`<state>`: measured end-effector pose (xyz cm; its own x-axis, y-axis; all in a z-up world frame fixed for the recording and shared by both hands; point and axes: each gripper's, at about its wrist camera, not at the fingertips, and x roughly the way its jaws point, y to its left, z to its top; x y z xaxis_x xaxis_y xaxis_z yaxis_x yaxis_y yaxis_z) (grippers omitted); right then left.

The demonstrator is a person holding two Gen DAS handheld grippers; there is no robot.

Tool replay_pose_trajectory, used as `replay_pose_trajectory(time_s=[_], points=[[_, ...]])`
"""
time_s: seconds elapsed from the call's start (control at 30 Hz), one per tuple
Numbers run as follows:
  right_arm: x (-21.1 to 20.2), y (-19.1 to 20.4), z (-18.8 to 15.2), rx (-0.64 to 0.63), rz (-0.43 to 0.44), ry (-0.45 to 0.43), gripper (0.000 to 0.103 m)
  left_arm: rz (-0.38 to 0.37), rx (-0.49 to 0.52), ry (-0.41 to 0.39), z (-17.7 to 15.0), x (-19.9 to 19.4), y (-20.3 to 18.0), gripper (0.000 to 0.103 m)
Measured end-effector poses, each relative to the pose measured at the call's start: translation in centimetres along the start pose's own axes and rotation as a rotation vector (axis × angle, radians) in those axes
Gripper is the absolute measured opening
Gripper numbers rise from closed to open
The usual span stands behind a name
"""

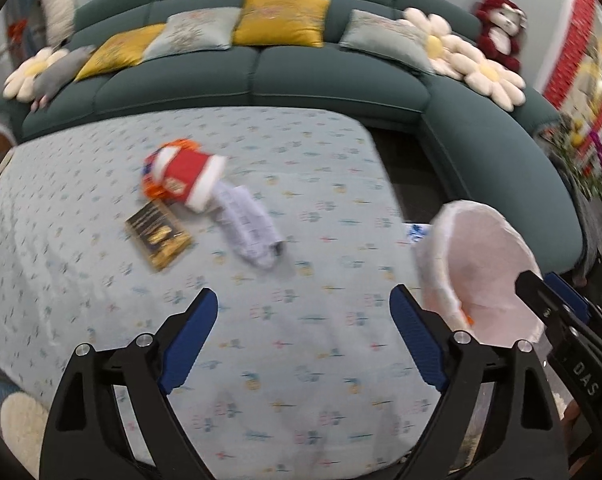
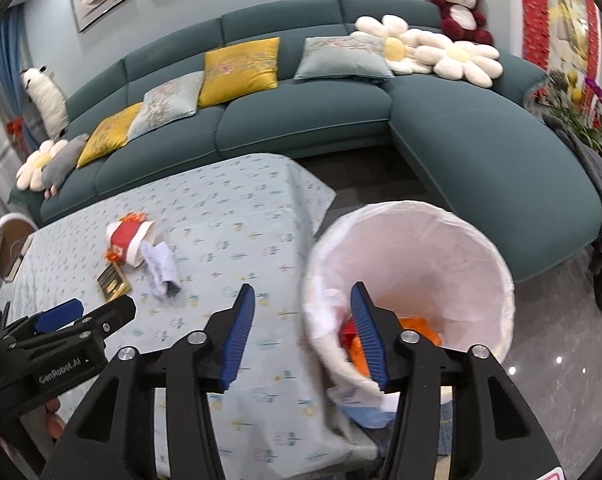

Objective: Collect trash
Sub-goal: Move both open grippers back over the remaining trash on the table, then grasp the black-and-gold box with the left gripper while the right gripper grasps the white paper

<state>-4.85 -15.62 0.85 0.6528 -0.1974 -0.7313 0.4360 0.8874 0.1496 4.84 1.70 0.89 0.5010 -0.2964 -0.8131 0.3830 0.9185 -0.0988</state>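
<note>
A red and white paper cup (image 1: pixel 189 178) lies on its side on the table, on an orange wrapper (image 1: pixel 157 160). A crumpled white paper (image 1: pixel 249 226) and a black and gold packet (image 1: pixel 159 236) lie beside it. All show in the right wrist view: cup (image 2: pixel 131 242), paper (image 2: pixel 161 270), packet (image 2: pixel 113 280). My left gripper (image 1: pixel 303 324) is open and empty above the table, short of the trash. My right gripper (image 2: pixel 303 334) is open and empty at the near rim of the white-lined bin (image 2: pixel 481 240), which holds orange and red trash (image 2: pixel 419 330).
The table (image 1: pixel 301 360) has a pale blue patterned cloth. The bin (image 1: pixel 485 264) stands off its right edge. A teal corner sofa (image 2: pixel 481 140) with cushions and plush toys curves behind and to the right. A chair (image 2: pixel 5 248) stands at the table's left. The floor (image 2: pixel 561 352) is grey tile.
</note>
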Motion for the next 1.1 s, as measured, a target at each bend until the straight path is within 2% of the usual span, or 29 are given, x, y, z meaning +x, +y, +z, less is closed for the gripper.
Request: replay_pose_trajectory(time_s=[0.3,0.6,0.87,1.1], points=[[2.3,6.1,-0.1,-0.081,0.054,0.056,0.051,0.08,-0.125,0.007,0.0,0.6,7.4,0.088],[7.0,11.3,0.5,-0.135,0.096,0.132,0.051,0.107,-0.23,0.05,1.2,3.5,13.4,0.089],[12.9,14.9,1.6,-0.14,0.121,0.203,0.051,0.114,-0.285,0.116,3.2,8.3,16.2,0.089],[16.8,16.5,1.8,-0.157,0.12,0.253,0.051,0.102,-0.316,0.189,4.7,12.7,16.6,0.089]])
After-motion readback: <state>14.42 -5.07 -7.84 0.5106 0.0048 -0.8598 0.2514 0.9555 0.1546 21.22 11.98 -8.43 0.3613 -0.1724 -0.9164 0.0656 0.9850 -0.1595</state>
